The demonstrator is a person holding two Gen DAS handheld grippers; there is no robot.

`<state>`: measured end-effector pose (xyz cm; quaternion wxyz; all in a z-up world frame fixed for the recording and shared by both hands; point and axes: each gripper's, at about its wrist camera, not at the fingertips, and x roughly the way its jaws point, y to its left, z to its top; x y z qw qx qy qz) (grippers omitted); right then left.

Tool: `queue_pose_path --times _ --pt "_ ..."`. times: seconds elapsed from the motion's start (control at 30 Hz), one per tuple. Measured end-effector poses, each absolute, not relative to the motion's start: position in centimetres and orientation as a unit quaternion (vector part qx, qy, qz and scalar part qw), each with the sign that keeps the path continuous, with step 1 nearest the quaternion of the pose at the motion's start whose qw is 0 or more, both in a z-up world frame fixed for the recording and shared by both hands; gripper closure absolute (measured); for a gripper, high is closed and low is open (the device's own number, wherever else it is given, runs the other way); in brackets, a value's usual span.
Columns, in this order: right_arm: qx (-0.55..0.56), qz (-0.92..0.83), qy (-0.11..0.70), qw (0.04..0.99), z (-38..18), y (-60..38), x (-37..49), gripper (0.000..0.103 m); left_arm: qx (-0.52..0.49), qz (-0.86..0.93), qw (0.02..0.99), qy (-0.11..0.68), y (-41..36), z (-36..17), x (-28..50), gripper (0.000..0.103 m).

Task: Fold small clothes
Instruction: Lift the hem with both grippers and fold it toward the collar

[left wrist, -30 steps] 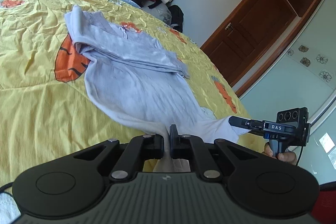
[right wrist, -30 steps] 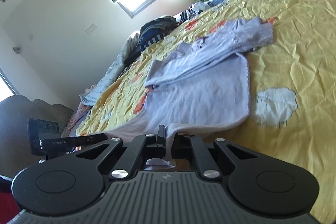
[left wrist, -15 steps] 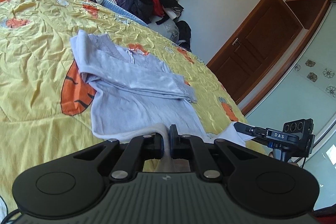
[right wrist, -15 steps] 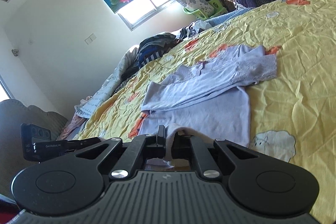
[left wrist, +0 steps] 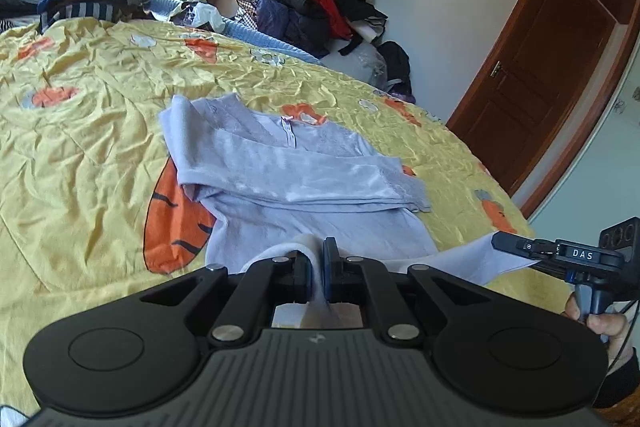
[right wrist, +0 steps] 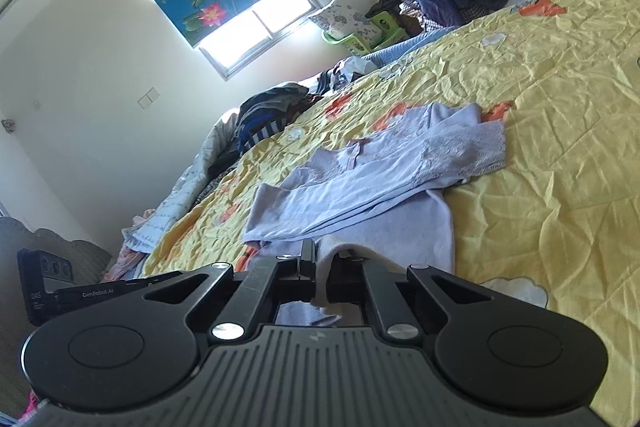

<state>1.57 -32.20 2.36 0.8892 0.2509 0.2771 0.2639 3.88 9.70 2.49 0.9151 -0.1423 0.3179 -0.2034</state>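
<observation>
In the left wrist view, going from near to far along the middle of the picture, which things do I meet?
Left gripper, its jaws shut on the hem of the lilac top → folded sleeves → yellow bedspread → pile of jackets against the wall.

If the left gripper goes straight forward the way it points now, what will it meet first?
Probably the lilac top itself. The left gripper is shut on its near hem and points slightly downward at the folded sleeves on the yellow bedspread; depth is unclear.
</observation>
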Motion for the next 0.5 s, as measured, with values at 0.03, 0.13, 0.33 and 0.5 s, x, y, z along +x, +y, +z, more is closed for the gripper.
queue_pose_path --times 0.03,0.13,0.33,0.5 --pt "0.249 0.261 0.276 0.891 2.4 -32.1 1.7 0.094 -0.140 -0.201 0.916 0.317 9.6 2.6 4.1 0.097" --pt "0.241 0.253 0.272 0.897 2.5 -31.8 2.2 0.094 -0.128 -0.191 0.922 0.313 9.0 2.8 4.8 0.097" --pt "0.231 0.237 0.271 0.904 2.5 -31.5 3.5 0.094 -0.126 -0.179 0.924 0.314 8.7 3.0 6.1 0.097" --pt "0.227 0.231 0.270 0.907 2.6 -31.6 4.3 0.094 -0.124 -0.162 0.924 0.322 8.7 3.1 7.1 0.097"
